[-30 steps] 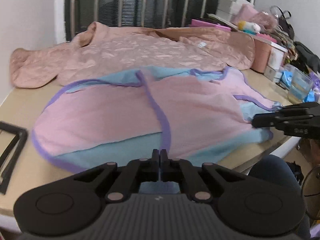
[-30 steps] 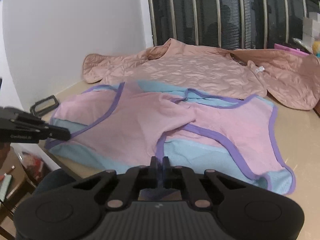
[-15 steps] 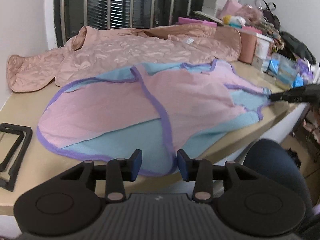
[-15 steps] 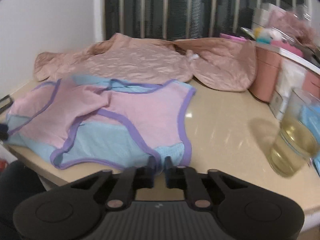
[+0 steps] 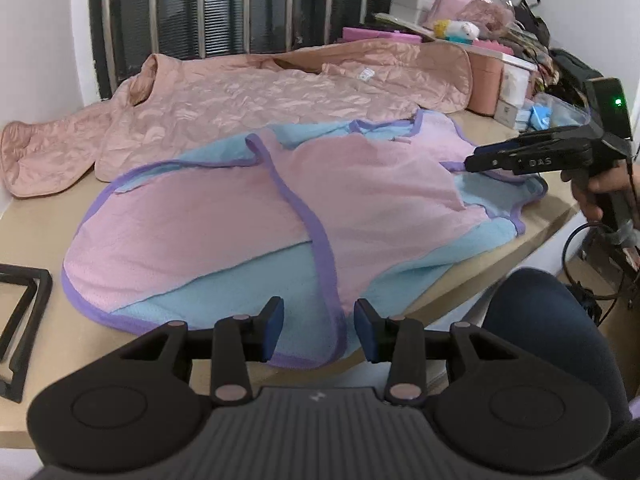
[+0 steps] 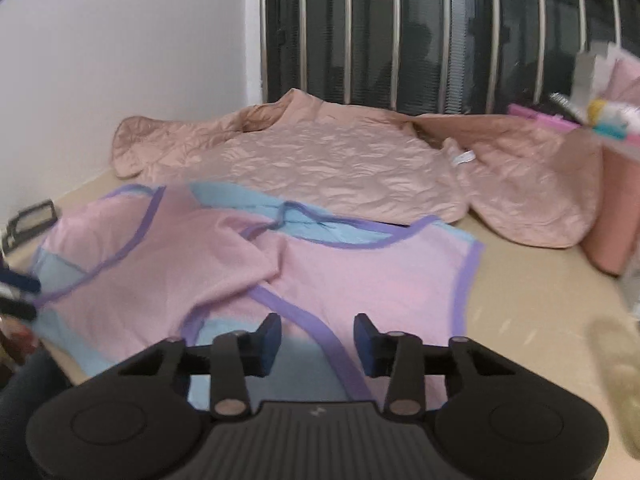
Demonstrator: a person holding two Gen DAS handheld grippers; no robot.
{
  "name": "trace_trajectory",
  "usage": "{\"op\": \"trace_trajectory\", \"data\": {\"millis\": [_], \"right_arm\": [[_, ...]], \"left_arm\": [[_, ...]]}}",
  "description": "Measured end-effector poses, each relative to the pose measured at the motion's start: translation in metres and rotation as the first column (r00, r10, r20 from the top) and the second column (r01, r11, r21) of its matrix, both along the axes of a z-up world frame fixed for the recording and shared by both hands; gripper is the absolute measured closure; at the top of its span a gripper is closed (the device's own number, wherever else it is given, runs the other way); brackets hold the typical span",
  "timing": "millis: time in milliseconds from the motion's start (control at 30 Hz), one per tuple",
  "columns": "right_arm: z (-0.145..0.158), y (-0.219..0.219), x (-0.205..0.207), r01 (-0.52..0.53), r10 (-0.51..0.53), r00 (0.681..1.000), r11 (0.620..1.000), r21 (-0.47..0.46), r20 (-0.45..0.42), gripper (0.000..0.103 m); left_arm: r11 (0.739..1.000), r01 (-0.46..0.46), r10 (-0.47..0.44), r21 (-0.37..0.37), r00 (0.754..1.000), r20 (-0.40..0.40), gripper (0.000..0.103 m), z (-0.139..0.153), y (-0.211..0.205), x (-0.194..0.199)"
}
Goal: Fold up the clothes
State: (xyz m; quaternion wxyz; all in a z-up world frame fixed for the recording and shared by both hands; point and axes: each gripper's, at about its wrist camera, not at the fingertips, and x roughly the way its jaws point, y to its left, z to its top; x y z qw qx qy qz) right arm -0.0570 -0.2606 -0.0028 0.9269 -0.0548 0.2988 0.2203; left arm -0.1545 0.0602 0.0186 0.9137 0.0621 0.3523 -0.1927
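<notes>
A beige table [image 5: 36,220] is set against a barred window [image 5: 224,4]. A pink and blue garment [image 5: 280,216] with purple trim is spread flat on it, in front of a quilted peach jacket [image 5: 260,96]. The left gripper [image 5: 319,326] is held released over the garment's near hem, nothing pinched. The right gripper [image 6: 317,338] is opening over the garment's near edge, the pads clear of the cloth.

pink-blue garment [image 5: 248,236] — matt soft cloth | quilted jacket [image 5: 248,104] — satin sheen | table [image 5: 36,220] — smooth
</notes>
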Motion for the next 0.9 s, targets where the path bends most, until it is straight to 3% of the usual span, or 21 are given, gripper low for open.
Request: {"op": "trace_trajectory", "data": {"millis": [33,100,333,433,533,600,667,767,800,833,900], "right_arm": [[-0.001,0.002,0.005,-0.008,0.008,1.0,1.0,0.009,-0.004,0.071],[-0.006,0.005,0.01,-0.019,0.019,0.999,1.0,0.012,-0.027,0.1],[0.015,-0.029,-0.011,0.062,-0.061,0.998,0.996,0.057,-0.021,0.101],[0.016,-0.03,-0.015,0.042,-0.04,0.999,0.998,0.039,-0.034,0.099],[0.016,-0.02,-0.018,0.012,-0.011,1.0,1.0,0.012,-0.025,0.089],[0.019,-0.01,-0.021,-0.016,0.016,1.0,1.0,0.024,-0.002,0.071],[0.017,0.008,-0.016,-0.073,0.073,0.997,0.997,0.025,0.005,0.065],[0.005,0.029,-0.002,-0.117,0.117,0.993,0.993,0.006,-0.025,0.071],[0.0,0.031,0.002,-0.109,0.109,0.993,0.994,0.004,-0.044,0.089],[-0.005,0.033,0.007,-0.101,0.101,0.993,0.995,0.001,-0.062,0.098],[-0.004,0.022,0.007,-0.063,0.063,0.996,0.998,0.009,-0.069,0.099]], "left_arm": [[1.0,-0.005,0.005,-0.006,1.0,0.0,0.064,0.0,0.001,0.001],[1.0,-0.012,0.012,-0.014,1.0,-0.002,0.064,0.0,0.002,0.002],[1.0,-0.016,0.016,-0.023,1.0,-0.009,0.064,0.0,0.004,0.005],[1.0,-0.017,0.017,-0.026,1.0,-0.015,0.064,0.001,0.005,0.007],[0.999,-0.025,0.025,-0.031,0.999,-0.021,0.064,0.002,0.005,0.007],[0.999,-0.026,0.025,-0.032,0.999,-0.023,0.064,0.002,0.004,0.005],[0.999,-0.019,0.018,-0.033,1.0,-0.022,0.064,0.002,0.004,0.003],[0.999,-0.01,0.01,-0.035,1.0,-0.017,0.064,0.002,0.003,-0.002],[0.999,-0.007,0.007,-0.035,1.0,-0.017,0.064,0.002,0.004,-0.003],[1.0,-0.005,0.005,-0.031,1.0,-0.012,0.064,0.002,0.006,-0.006],[1.0,0.002,-0.002,-0.031,1.0,-0.004,0.064,0.001,0.009,-0.009]]}}
